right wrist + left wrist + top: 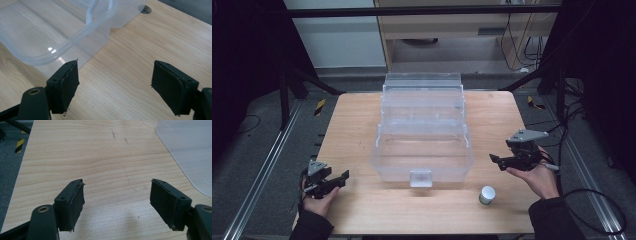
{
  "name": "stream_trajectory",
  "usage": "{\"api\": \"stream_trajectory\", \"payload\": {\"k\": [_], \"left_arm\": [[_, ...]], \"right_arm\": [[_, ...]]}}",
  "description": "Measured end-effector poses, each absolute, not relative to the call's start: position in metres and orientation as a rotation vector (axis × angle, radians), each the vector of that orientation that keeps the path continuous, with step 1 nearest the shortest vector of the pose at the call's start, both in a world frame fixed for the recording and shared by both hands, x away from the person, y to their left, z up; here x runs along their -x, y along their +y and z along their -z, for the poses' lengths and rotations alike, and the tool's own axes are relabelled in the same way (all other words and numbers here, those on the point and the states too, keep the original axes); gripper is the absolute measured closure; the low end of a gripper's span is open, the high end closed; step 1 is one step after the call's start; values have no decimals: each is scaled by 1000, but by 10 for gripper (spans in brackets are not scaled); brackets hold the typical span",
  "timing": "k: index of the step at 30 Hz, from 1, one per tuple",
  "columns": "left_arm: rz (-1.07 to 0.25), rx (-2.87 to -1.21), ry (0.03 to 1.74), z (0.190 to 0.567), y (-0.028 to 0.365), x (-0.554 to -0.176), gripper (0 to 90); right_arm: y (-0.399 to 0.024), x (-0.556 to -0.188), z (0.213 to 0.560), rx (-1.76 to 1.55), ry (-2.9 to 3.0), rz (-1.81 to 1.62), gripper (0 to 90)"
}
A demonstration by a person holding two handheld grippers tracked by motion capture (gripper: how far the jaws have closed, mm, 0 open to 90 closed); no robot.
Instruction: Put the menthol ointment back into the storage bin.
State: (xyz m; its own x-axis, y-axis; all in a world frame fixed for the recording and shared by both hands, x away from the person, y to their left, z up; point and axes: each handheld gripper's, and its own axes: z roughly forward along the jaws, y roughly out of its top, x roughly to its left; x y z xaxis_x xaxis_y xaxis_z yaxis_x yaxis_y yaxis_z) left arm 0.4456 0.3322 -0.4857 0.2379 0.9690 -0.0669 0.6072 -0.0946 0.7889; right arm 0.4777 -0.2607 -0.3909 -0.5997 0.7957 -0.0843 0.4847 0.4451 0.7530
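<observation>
High view, left to right: left gripper (343, 176) gapes empty near the desk's (357, 125) front-left corner, clear box (423, 131) sits mid-desk, small white-capped jar (486, 194) stands near the front edge, right gripper (495, 159) hangs empty, jaws apart. A low sweep toward the jar would likely topple it, or clip the box wall.

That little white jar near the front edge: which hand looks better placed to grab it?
Probably the right. The right gripper hangs open just beyond the jar, while the left gripper sits across the table, past the clear bin.
</observation>
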Motion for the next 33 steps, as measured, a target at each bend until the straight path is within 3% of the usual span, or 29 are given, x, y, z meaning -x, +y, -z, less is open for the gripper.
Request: {"api": "stream_trajectory", "payload": {"k": [19,33], "left_arm": [[-643,-1817,1443,486,330,-446,265],[-641,-1818,1448,487,330,-447,264]], "right_arm": [[-238,-483,357,-907,2476,-825,195],[-220,-479,358,-707,2674,-668,176]]}}
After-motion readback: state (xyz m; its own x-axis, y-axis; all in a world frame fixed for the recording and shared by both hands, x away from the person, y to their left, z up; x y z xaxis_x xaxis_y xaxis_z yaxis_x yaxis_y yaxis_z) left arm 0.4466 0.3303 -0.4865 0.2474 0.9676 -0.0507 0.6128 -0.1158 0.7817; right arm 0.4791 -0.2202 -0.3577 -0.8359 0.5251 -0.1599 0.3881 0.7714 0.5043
